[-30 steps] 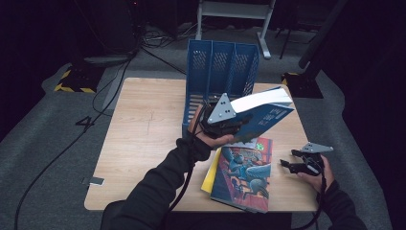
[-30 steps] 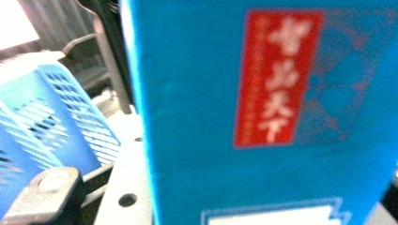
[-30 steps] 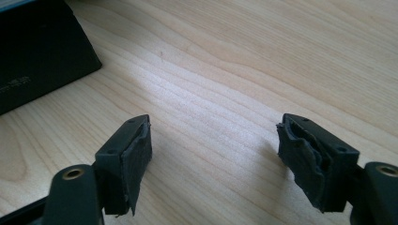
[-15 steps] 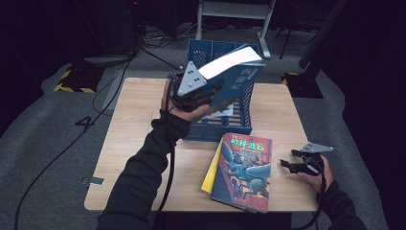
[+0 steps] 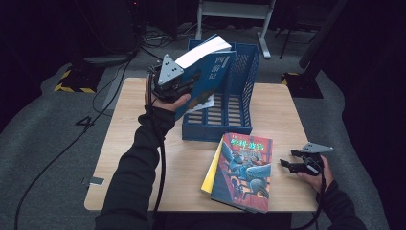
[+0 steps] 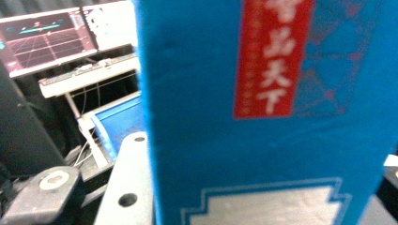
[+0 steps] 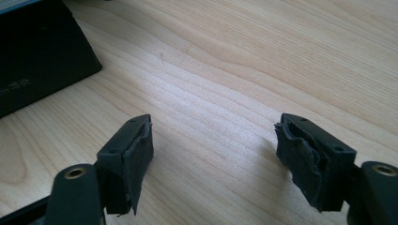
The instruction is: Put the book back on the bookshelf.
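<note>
Blue book [image 5: 207, 72] is the thing in hand, but nearest the person lies a colourful book [image 5: 243, 172] flat on the wooden table [image 5: 134, 143], with a yellow book [image 5: 210, 173] showing from under its left edge. Just right of these, near the table's right edge, the right gripper [image 5: 288, 164] rests low over the wood, its jaws spread wide with nothing between them; in the right gripper view the two black pads [image 7: 139, 154] stand well apart over bare wood grain, a dark book corner [image 7: 37, 61] off to the upper left. Farther back, the left gripper [image 5: 173, 85] is raised above the table's far left part and clamps the blue book by its lower end. This book is tilted, its white page edge up and its upper end over the left compartment of the blue file rack [image 5: 242, 91]. In the left gripper view its blue cover [image 6: 263, 117] with a red label sits close before the camera.
</note>
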The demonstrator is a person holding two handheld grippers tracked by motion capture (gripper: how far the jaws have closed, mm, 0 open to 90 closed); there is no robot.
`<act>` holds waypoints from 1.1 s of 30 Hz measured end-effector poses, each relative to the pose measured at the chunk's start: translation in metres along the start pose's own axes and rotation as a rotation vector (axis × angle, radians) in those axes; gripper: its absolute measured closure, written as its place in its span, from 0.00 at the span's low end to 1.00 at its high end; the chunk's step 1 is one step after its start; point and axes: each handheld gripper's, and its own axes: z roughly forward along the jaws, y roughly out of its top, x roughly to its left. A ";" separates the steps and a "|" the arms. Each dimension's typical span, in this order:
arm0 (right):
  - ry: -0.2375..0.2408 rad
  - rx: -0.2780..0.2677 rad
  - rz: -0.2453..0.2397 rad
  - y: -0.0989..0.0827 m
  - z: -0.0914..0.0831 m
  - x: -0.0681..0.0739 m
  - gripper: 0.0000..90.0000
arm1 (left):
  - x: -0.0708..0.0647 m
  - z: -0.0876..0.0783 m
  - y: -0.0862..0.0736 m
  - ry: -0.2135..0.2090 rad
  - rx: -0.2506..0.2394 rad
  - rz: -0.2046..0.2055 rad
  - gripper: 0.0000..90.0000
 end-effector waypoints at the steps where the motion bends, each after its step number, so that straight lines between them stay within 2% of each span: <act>1: 0.001 0.000 0.000 0.000 0.000 0.000 0.31 | 0.002 0.001 -0.002 0.013 0.006 0.001 0.69; 5: 0.003 0.000 0.000 0.000 0.000 0.000 0.31 | 0.012 0.006 -0.010 0.027 0.023 -0.036 0.69; 18: 0.006 0.000 0.000 0.000 0.000 0.000 0.32 | 0.021 0.030 -0.023 0.075 0.054 -0.104 0.69; 26: 0.013 -0.001 -0.005 0.000 0.000 0.001 0.32 | 0.026 0.040 -0.025 0.105 0.078 -0.110 0.68; 28: 0.015 0.000 -0.006 0.000 0.000 0.001 0.32 | 0.029 0.042 -0.028 0.112 0.069 -0.133 0.68; 33: 0.015 -0.002 -0.009 0.000 0.000 0.001 0.32 | 0.029 0.051 -0.031 0.117 0.082 -0.150 0.68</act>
